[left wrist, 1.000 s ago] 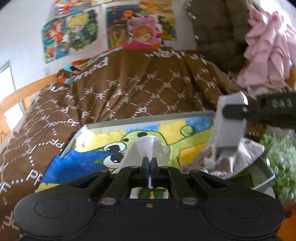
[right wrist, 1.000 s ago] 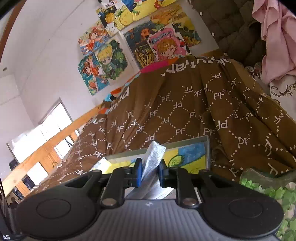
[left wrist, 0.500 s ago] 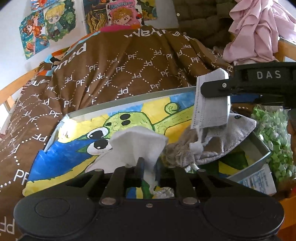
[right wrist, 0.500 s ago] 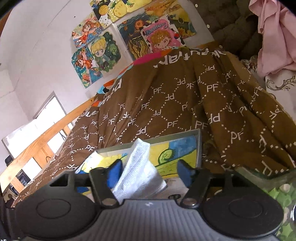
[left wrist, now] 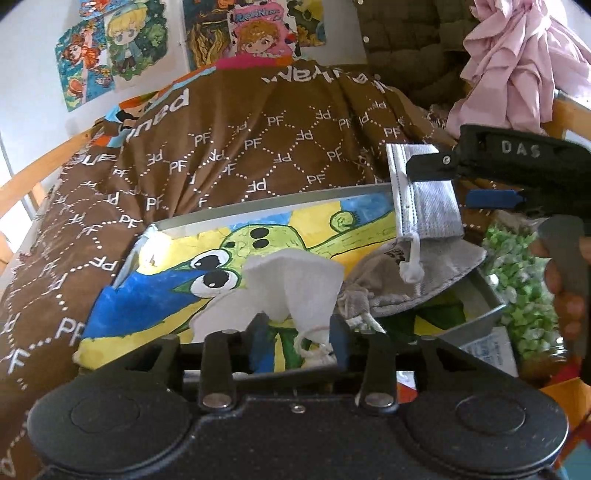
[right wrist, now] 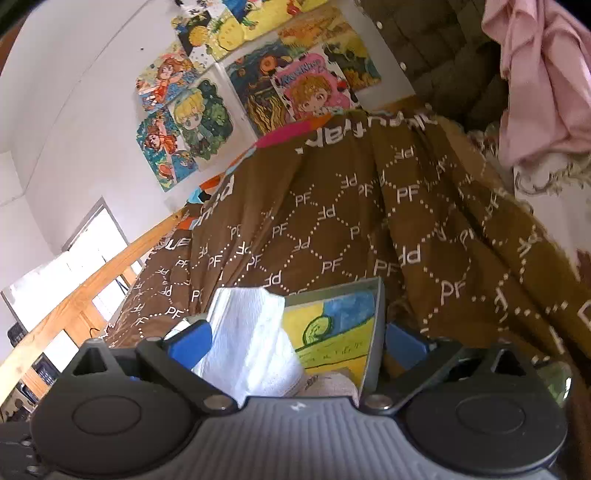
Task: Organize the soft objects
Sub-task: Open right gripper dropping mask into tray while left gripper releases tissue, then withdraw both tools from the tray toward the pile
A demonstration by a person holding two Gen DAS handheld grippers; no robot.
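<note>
Left wrist: tray (left wrist: 280,206) on brown blanket (left wrist: 258,147) | posters (left wrist: 255,29) behind | both tools (left wrist: 299,341) (right wrist: 295,339) released

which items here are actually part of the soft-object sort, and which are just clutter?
In play:
- white tissue, between the open left gripper
- grey face mask, at the open right gripper
- grey drawstring pouch
- tray with the cartoon drawing

Lying about:
- brown PF blanket
- pink garment
- wall posters
- jar of green bits

brown blanket (left wrist: 258,147) with white dotted diamonds, pink cloth (left wrist: 517,62).
</note>
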